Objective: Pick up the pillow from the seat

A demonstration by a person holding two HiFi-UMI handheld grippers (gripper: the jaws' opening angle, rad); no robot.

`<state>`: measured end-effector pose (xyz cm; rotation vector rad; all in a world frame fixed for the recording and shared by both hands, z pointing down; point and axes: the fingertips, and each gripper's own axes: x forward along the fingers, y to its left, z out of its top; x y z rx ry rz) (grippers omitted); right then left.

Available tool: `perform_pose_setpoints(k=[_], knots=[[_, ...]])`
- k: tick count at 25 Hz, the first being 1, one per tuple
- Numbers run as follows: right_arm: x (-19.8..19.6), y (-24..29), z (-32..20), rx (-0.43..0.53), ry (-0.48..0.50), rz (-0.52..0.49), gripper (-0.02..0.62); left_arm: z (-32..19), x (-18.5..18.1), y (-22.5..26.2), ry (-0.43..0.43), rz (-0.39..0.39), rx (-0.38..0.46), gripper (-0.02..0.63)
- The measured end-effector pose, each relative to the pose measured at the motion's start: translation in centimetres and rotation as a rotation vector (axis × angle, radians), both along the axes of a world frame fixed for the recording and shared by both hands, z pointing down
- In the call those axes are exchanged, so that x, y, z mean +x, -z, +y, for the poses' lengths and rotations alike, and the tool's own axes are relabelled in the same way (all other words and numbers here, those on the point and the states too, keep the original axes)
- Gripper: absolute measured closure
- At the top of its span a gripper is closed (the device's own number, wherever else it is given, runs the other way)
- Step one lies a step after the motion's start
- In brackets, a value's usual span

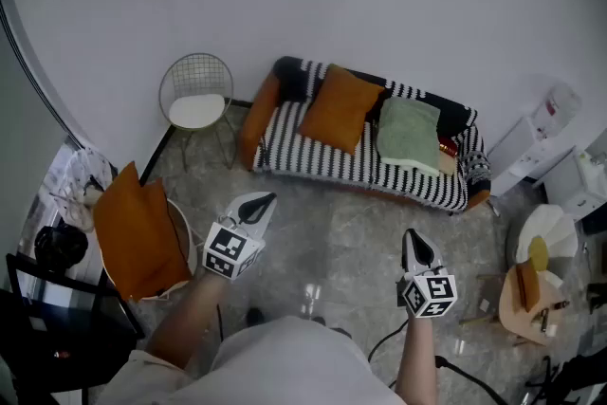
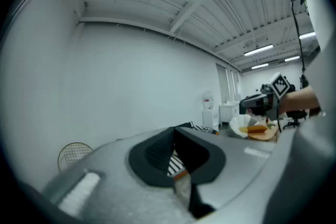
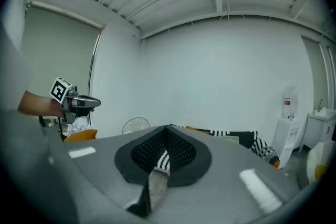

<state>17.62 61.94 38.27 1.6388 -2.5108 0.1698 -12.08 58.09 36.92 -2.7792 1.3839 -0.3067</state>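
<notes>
While both grippers are hovering in open air over the floor, neither is gripping anything: the left gripper (image 1: 261, 202) is showing its jaws pressed together on nothing, and the right gripper (image 1: 415, 242) is likewise closed tight and empty. The left forearm (image 1: 185, 322) and right forearm (image 1: 417, 365) are reaching forward from the person's body, the grippers pointing nearly level, tipped slightly downward, toward the striped sofa (image 1: 313, 156). The orange pillow (image 1: 340, 107) is leaning against that sofa's backrest, sitting on the seat just beside a green cushion (image 1: 410, 133), well apart from both grippers. A second orange pillow (image 1: 137, 228) is standing on a low round stool (image 1: 186, 247) near the left gripper.
</notes>
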Motion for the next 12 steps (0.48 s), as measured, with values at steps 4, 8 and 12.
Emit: perform_pose_setpoints(k=[4,8,12], knots=[[-0.6,0.2,-0.1,0.003,0.002,0.002,0.591,-0.1,-0.4,0.1,-0.002,0.001,0.000,0.607],[-0.9,0.3,0.0,0.002,0.004,0.009,0.591,0.0,-0.6,0.1,-0.005,0.001,-0.001,0.607],[-1.3,0.3,0.3,0.001,0.005,0.020,0.591,0.0,-0.7,-0.1,-0.010,0.002,-0.004,0.607]])
